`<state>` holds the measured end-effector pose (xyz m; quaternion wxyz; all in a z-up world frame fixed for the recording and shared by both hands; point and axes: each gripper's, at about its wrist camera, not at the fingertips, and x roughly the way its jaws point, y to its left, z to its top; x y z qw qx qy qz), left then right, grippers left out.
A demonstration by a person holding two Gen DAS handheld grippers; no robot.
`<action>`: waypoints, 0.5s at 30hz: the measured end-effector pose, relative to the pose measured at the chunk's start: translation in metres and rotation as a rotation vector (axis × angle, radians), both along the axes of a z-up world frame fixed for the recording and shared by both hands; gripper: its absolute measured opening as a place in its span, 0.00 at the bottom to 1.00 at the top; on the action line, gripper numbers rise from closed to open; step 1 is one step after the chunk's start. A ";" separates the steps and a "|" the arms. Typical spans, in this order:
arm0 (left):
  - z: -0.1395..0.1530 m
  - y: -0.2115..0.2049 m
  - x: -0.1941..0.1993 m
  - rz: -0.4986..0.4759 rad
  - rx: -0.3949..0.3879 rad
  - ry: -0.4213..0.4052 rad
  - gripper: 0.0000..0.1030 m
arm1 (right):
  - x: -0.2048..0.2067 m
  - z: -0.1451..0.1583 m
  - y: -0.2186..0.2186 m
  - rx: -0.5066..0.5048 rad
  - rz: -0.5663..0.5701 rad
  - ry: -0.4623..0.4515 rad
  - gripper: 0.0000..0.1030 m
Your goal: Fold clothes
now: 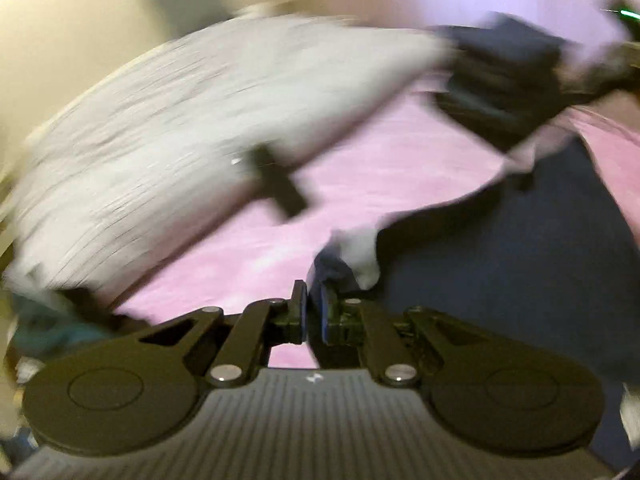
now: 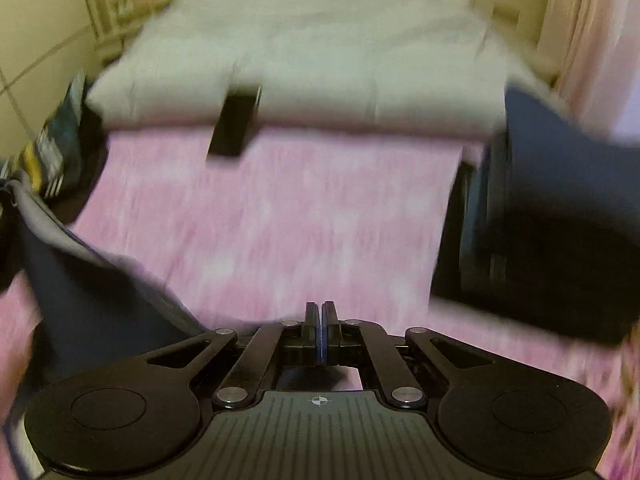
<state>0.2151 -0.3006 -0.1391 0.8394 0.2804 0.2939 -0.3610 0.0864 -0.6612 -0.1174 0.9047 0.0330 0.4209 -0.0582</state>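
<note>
Navy cloth pinched in left claw, mottled pink sheet, rumpled white duvet

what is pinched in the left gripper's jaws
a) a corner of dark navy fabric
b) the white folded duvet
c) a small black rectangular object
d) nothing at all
a: in the left wrist view, the left gripper is shut on a corner of the dark navy fabric garment, which trails away over the pink bedsheet.

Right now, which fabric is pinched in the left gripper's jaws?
The navy garment, its edge clamped in the left gripper; the white duvet and pink sheet lie beyond it.
</note>
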 end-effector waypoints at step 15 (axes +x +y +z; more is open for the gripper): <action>-0.112 0.076 -0.192 -0.135 0.219 0.490 0.47 | -0.139 -0.110 0.065 0.319 -0.007 0.282 0.93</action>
